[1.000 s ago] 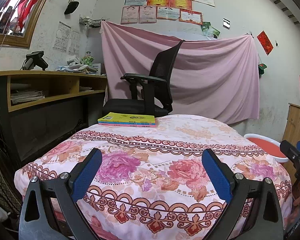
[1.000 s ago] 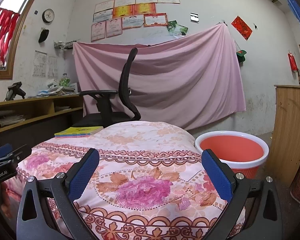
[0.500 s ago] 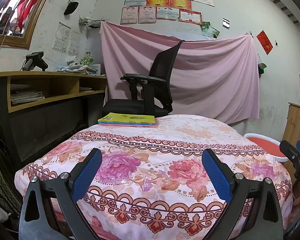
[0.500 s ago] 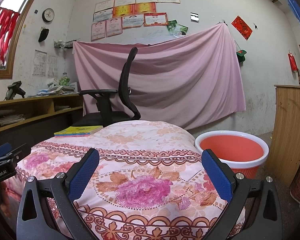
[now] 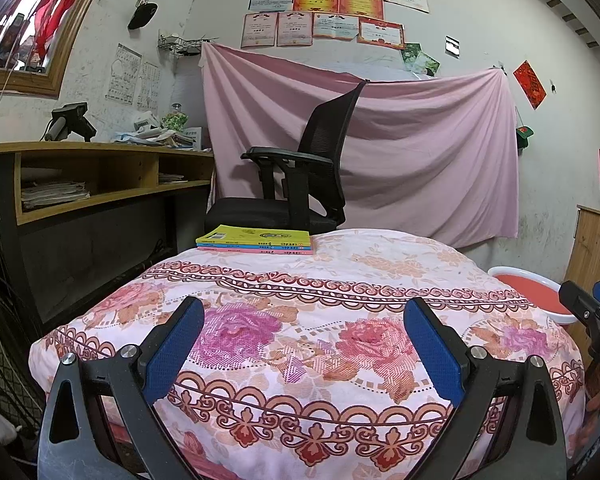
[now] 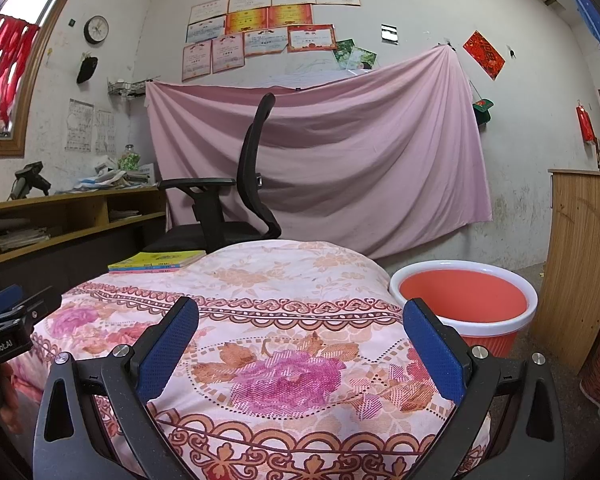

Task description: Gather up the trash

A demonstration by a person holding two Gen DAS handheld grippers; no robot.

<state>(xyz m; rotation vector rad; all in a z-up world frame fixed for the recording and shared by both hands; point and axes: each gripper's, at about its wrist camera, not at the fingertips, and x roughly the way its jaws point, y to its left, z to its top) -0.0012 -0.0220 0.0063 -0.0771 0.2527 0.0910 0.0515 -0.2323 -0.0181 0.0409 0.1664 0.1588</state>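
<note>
A pink sheet (image 5: 400, 152) hangs across the back wall, with a black office chair (image 5: 300, 184) in front of it. Nearer the cameras, a table draped in a floral cloth (image 5: 320, 320) fills the middle of both views. A wooden desk (image 5: 100, 176) with open shelves stands along the left wall, papers stacked in its compartments and piled on its top.

A red bucket with a white rim (image 6: 464, 304) stands on the floor just beside the table's right side; its inside shows only red, and whether anything lies at the bottom cannot be told. A wooden cabinet (image 6: 580, 256) stands to the right of it.

A short stack of books (image 5: 256, 240) — yellow cover on top — lies at the far left edge of the floral cloth, close to the chair seat.

The left gripper (image 5: 304, 344) hovers over the near edge of the cloth, jaws wide apart and holding nothing. The right gripper (image 6: 300, 344) does the same over the right part of the cloth, jaws wide and empty, the bucket ahead and to the right of its right finger. No trash shows on the cloth in either view — only the books, well ahead of both grippers
</note>
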